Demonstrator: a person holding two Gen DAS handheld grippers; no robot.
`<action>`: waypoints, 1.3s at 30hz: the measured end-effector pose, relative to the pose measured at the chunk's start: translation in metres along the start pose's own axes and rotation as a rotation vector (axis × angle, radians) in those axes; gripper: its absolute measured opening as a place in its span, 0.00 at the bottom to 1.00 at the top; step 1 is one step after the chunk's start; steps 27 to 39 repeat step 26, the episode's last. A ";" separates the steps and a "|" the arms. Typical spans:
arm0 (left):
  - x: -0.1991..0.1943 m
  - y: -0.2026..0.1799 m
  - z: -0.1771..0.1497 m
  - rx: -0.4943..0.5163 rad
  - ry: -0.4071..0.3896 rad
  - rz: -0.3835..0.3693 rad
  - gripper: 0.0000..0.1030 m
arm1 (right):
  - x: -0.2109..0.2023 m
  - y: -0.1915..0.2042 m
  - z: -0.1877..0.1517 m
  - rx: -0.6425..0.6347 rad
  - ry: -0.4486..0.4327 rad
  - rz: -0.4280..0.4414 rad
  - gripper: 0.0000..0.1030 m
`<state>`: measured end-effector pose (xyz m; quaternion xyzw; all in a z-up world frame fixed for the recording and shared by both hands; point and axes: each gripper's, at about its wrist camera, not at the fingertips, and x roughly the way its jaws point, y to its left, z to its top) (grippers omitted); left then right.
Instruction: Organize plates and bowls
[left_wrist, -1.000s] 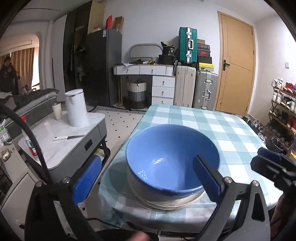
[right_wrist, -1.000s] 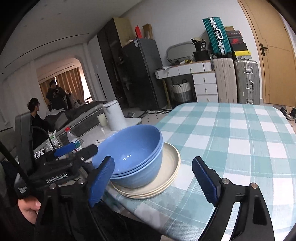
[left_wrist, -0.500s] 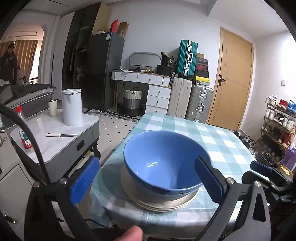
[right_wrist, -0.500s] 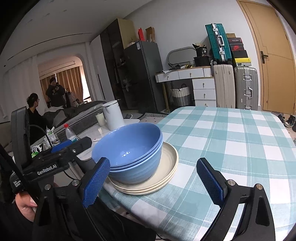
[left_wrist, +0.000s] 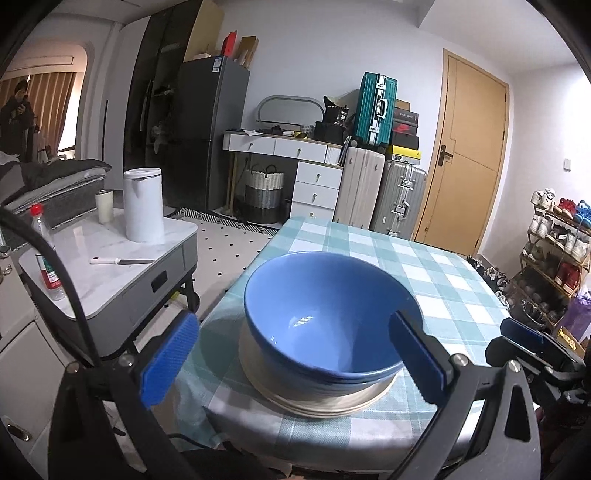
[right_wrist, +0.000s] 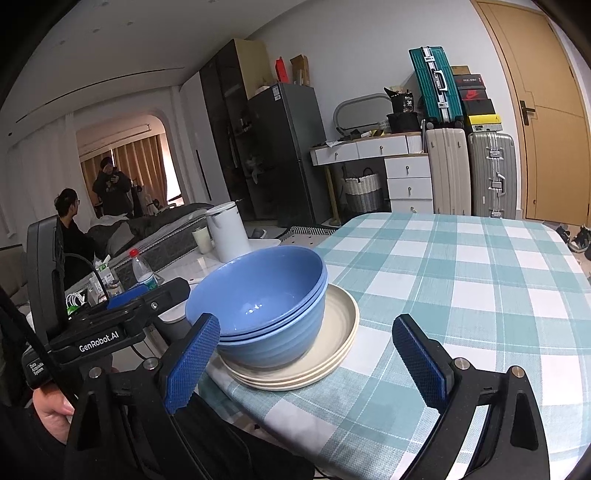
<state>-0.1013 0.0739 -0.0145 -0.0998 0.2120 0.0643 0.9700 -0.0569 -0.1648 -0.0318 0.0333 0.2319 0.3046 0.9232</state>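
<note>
A nested stack of blue bowls (left_wrist: 325, 317) (right_wrist: 262, 314) sits on a stack of cream plates (left_wrist: 325, 402) (right_wrist: 332, 343) at the near corner of the checked table (left_wrist: 424, 266) (right_wrist: 480, 280). My left gripper (left_wrist: 291, 354) is open and empty, held just in front of the bowls; it also shows in the right wrist view (right_wrist: 122, 314), left of the stack. My right gripper (right_wrist: 306, 358) is open and empty, in front of the stack and a little to its right; one of its fingers (left_wrist: 524, 332) shows at the right in the left wrist view.
A grey side cart (left_wrist: 122, 258) left of the table holds a white kettle (left_wrist: 144, 203), a cup, a knife and a water bottle (left_wrist: 44, 254). Suitcases, drawers and a door stand at the back. A shoe rack (left_wrist: 554, 236) stands to the right. Two people are at far left.
Both grippers have drawn back a little from the stack and risen slightly. The bowls and plates have not moved. Both grippers stay open.
</note>
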 end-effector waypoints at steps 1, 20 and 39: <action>0.001 0.000 0.000 0.002 0.003 -0.003 1.00 | 0.000 0.000 0.000 0.000 -0.001 -0.001 0.93; 0.003 -0.011 -0.001 0.068 0.008 0.015 1.00 | 0.000 -0.001 0.001 0.005 -0.001 -0.002 0.93; -0.001 -0.011 -0.001 0.071 -0.017 0.006 1.00 | 0.000 -0.001 0.001 0.014 0.003 -0.012 0.93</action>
